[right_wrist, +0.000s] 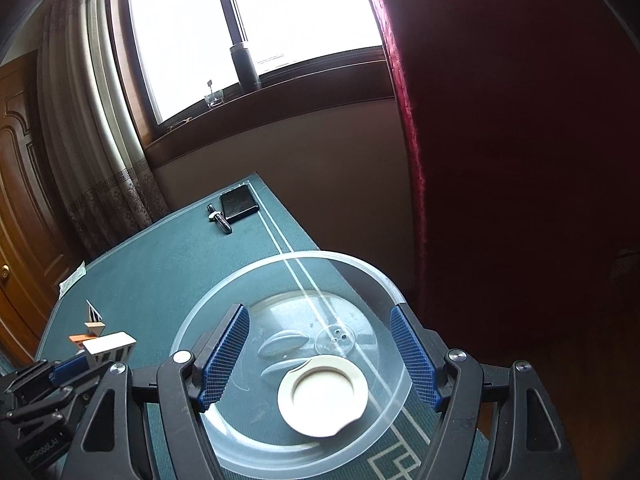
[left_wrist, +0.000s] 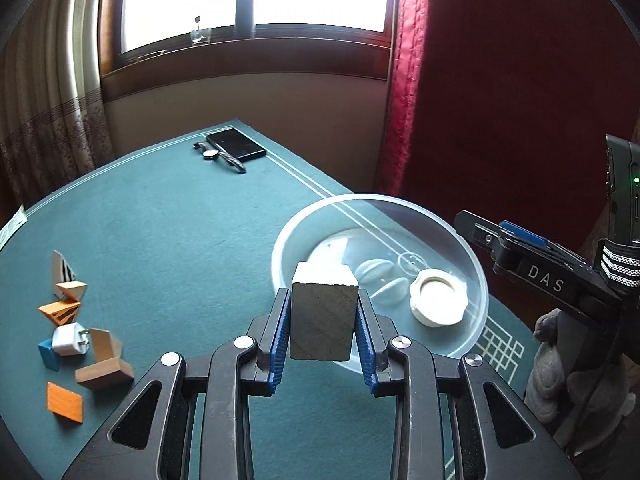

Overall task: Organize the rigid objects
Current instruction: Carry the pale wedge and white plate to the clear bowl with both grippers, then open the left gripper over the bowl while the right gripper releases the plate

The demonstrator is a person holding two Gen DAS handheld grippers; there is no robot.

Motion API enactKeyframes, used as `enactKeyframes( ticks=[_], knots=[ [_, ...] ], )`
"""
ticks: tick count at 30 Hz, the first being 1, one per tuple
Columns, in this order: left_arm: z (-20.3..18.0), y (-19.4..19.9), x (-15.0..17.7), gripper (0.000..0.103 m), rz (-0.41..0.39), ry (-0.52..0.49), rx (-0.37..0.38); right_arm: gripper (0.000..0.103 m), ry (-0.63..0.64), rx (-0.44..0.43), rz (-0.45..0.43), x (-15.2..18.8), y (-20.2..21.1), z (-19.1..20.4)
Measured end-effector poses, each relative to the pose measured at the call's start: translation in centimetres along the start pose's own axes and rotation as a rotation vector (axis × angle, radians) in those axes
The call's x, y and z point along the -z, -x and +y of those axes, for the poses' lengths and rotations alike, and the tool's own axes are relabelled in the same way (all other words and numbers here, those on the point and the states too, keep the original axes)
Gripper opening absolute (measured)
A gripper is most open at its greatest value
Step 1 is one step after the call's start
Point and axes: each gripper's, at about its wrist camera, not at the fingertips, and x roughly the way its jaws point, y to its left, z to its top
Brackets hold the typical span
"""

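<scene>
My left gripper (left_wrist: pixel 323 296) is shut on a grey block with a pale top (left_wrist: pixel 323 320), held upright just in front of the near rim of a clear plastic bowl (left_wrist: pixel 476 264). In the bowl lie a white ring-shaped lid (left_wrist: pixel 438 298), two clear oval pieces (left_wrist: pixel 376 270) and a clear disc (left_wrist: pixel 412 260). My right gripper (right_wrist: pixel 318 312) hangs open above the bowl (right_wrist: pixel 224 288), over the white lid (right_wrist: pixel 323 394), with nothing between its fingers. In the right wrist view the left gripper's frame (right_wrist: pixel 48 392) shows at lower left.
Loose pieces lie on the green tablecloth at left: orange wedges (left_wrist: pixel 60 312), a white plug (left_wrist: pixel 69 339), a blue block (left_wrist: pixel 48 354), brown wooden pieces (left_wrist: pixel 104 374) and an orange tile (left_wrist: pixel 65 402). A black case (left_wrist: pixel 236 144) and a wristwatch (left_wrist: pixel 216 155) lie at the far end. A red curtain (left_wrist: pixel 500 80) hangs right.
</scene>
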Motion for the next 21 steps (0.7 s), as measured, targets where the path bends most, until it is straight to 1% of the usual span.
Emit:
enactKeyframes(
  ticks=[3,6,9,10,11,15,16,17,21],
  knots=[
    [-1.4,-1.1,-0.4,0.031,0.017,-0.017,0.042,0.077,-0.003,0.017,-0.024,0.0,0.4,-0.1],
    [-2.3,-2.0,-0.6,0.033,0.031,-0.011,0.072,0.077,-0.009,0.030,-0.035,0.0,0.5,-0.2],
    [-2.3,-2.6,-0.5,0.046,0.038,0.006,0.088,0.077,-0.013,0.033,-0.035,0.0,0.5,-0.3],
    [-2.2,-2.6,-0.4,0.051,0.036,0.012,0.083,0.077,-0.014,0.035,-0.037,0.0,0.5,-0.4],
    [-2.0,-2.7,-0.3,0.054,0.036,0.018,0.076,0.077,-0.013,0.037,-0.039,0.1,0.5,-0.3],
    [-0.8,-2.5,0.0,0.062,0.024,0.047,0.029,0.077,-0.009,0.045,-0.040,0.2,0.4,-0.2],
    [-0.6,-2.4,0.1,0.066,0.019,0.051,0.015,0.078,-0.007,0.046,-0.040,0.2,0.3,-0.2],
    [-0.4,-2.3,0.1,0.069,0.013,0.054,0.000,0.078,-0.004,0.046,-0.038,0.3,0.2,0.0],
    [0.3,-1.8,0.4,0.071,-0.003,0.053,-0.059,0.078,0.007,0.040,-0.035,0.5,0.1,0.4]
  ],
)
